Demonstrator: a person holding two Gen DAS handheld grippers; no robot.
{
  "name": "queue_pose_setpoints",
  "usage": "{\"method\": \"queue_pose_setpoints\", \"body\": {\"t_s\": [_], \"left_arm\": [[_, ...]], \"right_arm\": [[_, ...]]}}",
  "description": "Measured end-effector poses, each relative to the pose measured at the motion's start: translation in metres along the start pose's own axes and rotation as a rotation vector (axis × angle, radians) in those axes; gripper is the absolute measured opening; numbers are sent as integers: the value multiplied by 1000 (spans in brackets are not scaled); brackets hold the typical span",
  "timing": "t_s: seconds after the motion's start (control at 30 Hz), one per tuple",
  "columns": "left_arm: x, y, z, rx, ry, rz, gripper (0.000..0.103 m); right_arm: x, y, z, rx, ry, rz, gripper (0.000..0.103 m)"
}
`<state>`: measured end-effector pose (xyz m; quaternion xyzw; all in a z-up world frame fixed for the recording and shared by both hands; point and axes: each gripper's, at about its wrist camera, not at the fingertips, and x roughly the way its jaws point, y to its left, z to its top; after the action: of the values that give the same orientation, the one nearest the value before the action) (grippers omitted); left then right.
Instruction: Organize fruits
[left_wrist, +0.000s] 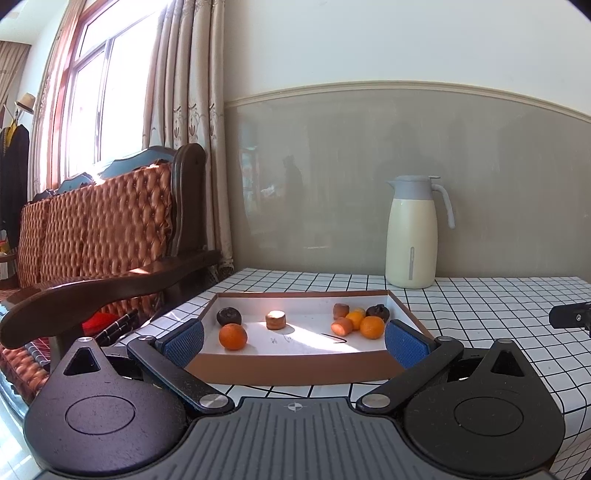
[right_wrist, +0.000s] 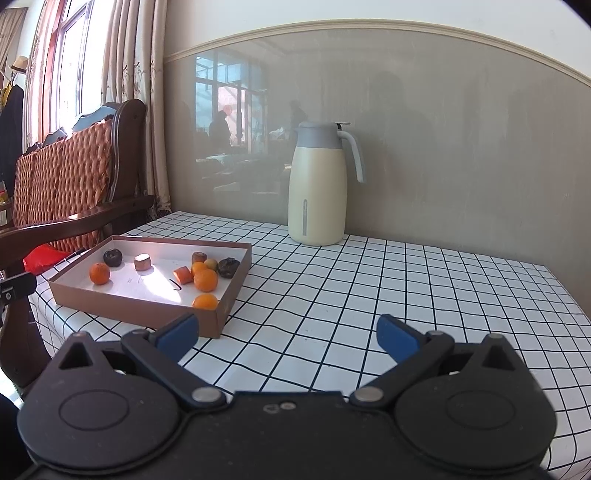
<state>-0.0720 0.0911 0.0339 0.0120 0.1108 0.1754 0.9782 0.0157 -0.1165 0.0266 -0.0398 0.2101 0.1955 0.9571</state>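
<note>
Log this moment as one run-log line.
left claw: open, empty, facing tray | right claw: open, empty, over tablecloth | fruits: all in tray | jug: upright by wall

No brand, label or number can be read anywhere in either view. The only marks are a few faint dark scribbles on the white floor of the shallow box (left_wrist: 303, 338), perhaps handwriting, too small and blurred to make out. A small crosshair sign sits embossed on the ribbed body of the left gripper (left_wrist: 294, 341).
</note>
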Motion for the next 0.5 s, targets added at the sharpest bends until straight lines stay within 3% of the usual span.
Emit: {"method": "queue_pose_setpoints", "body": {"t_s": [0.5], "left_arm": [[-2, 2, 0, -1, -1, -5, 103]], "right_arm": [[0, 0, 0, -3, 0, 0, 97]]}}
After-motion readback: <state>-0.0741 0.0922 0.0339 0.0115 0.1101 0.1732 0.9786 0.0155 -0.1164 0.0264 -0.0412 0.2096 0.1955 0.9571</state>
